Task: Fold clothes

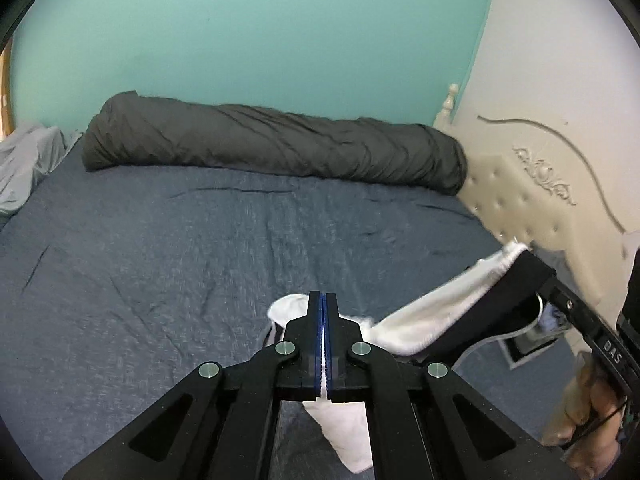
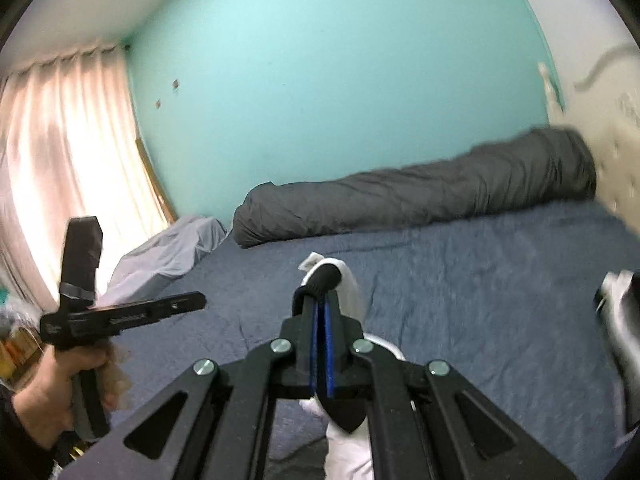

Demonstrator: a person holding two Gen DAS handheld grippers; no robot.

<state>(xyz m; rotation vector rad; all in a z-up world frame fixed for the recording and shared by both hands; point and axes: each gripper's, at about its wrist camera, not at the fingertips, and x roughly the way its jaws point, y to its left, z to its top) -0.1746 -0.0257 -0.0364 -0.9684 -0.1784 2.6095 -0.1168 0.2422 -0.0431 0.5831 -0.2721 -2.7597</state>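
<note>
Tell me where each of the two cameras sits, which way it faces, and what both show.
Left wrist: sits on the left hand-held gripper, facing across the blue bed toward the teal wall; fingers shut on the white garment; the other gripper and a hand show at right.
Right wrist: sits on the right hand-held gripper, facing the same wall, angled toward the curtain; shut on the garment; the other gripper and a hand at left.
Shared: bed, dark rolled bedding, headboard.

The cloth is white with a black part. It hangs in the air above the blue bed, pinched at two spots and stretched between them.
</note>
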